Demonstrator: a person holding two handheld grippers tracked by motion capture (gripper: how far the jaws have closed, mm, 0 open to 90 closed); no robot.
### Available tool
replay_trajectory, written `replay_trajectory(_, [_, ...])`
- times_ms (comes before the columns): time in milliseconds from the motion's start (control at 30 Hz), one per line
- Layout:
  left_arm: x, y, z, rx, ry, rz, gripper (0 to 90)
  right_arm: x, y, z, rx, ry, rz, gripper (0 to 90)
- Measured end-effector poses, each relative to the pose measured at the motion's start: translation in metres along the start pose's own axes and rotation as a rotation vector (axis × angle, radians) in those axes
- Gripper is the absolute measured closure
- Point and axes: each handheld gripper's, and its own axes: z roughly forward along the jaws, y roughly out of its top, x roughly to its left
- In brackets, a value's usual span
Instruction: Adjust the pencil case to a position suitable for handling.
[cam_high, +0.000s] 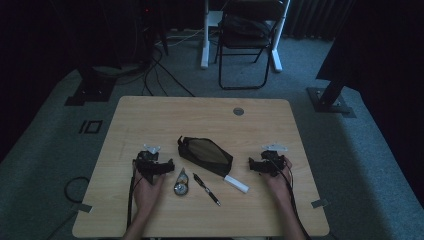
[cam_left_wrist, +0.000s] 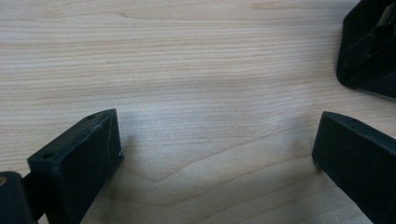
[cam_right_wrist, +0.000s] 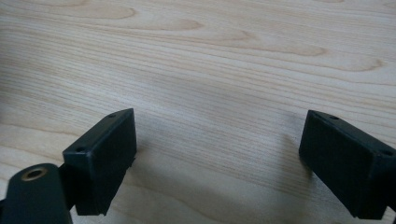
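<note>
From above, the left gripper (cam_high: 150, 165) and the right gripper (cam_high: 267, 162) rest on the light wooden table (cam_high: 150, 115), one in each hand. Between them lie a dark flat pouch (cam_high: 206, 155), a black pen (cam_high: 206, 189), a white stick-shaped thing (cam_high: 236, 183) and a small roller tape (cam_high: 180, 182).

In the left gripper view, the jaws stand wide apart with bare wood between them, and the pouch corner (cam_left_wrist: 369, 51) sits up and to the right.

In the right gripper view, the jaws are spread wide and hold nothing.

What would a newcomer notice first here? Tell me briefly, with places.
The black pencil pouch lying open at the middle of the wooden table draws the eye first. Just in front of it lie a tape dispenser, a pen and a white eraser. On either side rest the left gripper and right gripper, fingers spread over bare wood.
</note>
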Motion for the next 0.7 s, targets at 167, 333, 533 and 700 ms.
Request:
replay_trajectory(167, [-0.0005,-0.0001,-0.0001,0.0,0.001,0.0,1.5,0.0,0.0,0.0,0.0,0.0,0.001,11.1])
replay_trajectory(333, [-0.0009,-0.0003,-0.0001,-0.001,-0.001,0.0,1.5,0.0,0.0,0.0,0.0,0.0,0.001,11.1])
replay_trajectory(533, [-0.0013,-0.0006,-0.0004,-0.001,-0.004,0.005,1.5,0.0005,-0.0013,-0.0021,-0.007,-0.003,0.006,16.1])
replay_trajectory(700, [-0.0015,-0.0006,-0.0005,-0.001,-0.005,0.006,1.5,0.0025,-0.0008,-0.0053,-0.003,-0.003,-0.016,20.0])
